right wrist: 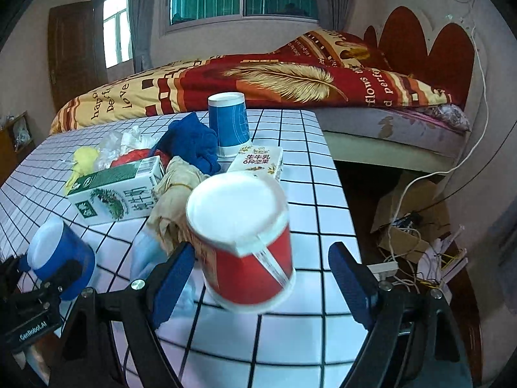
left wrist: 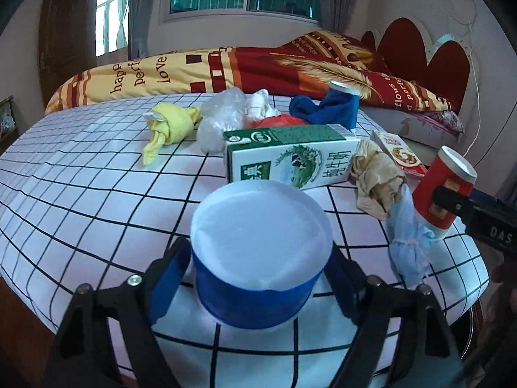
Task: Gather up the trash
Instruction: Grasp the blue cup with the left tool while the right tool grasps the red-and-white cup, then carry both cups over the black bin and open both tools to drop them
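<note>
An upturned blue paper cup stands on the checked tablecloth near its front edge. My left gripper has a pad against each side of it. To the right, a red paper cup leans over between the fingers of my right gripper. The left pad touches it, and a gap shows on the right-hand side. The left wrist view shows the red cup tilted, with a right-gripper finger across it.
Behind the cups lie a green milk carton, a beige rag, a pale blue wad, a yellow cloth, a clear bag, a blue cloth, a second blue cup and a small carton. Beyond is a bed; a box with cables sits on the floor to the right.
</note>
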Available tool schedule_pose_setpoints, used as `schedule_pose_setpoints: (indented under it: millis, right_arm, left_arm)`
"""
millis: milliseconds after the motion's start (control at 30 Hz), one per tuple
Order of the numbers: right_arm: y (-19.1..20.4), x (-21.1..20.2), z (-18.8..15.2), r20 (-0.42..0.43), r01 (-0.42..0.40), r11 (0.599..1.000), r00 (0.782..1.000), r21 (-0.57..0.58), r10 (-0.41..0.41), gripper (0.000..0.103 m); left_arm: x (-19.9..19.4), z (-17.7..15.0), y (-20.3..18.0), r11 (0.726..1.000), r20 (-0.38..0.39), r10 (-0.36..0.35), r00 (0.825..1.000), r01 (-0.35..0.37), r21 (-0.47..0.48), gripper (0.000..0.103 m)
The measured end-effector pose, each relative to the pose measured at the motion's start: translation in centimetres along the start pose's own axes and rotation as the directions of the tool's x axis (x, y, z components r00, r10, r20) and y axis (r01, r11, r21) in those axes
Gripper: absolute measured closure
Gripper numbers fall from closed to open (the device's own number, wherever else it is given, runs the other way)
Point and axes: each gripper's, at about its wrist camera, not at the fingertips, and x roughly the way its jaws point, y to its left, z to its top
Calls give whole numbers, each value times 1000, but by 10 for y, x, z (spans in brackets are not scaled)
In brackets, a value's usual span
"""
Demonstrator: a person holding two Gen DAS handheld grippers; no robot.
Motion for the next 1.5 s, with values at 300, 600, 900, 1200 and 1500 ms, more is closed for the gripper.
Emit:
schedule_pose_setpoints:
  millis: [300, 600, 900, 1200, 1500]
  right_arm:
    - [4, -12, -3, 35, -71, 997, 997, -6, 71, 44]
    - [-32, -81, -19, 109, -8, 1000, 994, 19, 6, 44]
    - [-102, -152, -72, 114, 108, 989, 986, 103, -120, 44]
    - [-167, -196, -137, 90, 151, 970, 981, 189, -170, 44]
    - [-216, -201, -189, 23, 206, 955, 976, 212, -215, 43]
  left_arm:
    - [-11, 5, -6, 999, 46, -27, 999, 26, 19, 25]
    - [-42, 10, -33, 993, 83, -97, 992, 90, 80, 25]
    - [-70, -5, -105, 947, 68, -263, 962, 243, 211, 25]
    - [-87, -38, -186, 835, -32, -436, 899, 418, 357, 25]
    - [-83, -73, -251, 719, -155, -547, 823, 557, 416, 25]
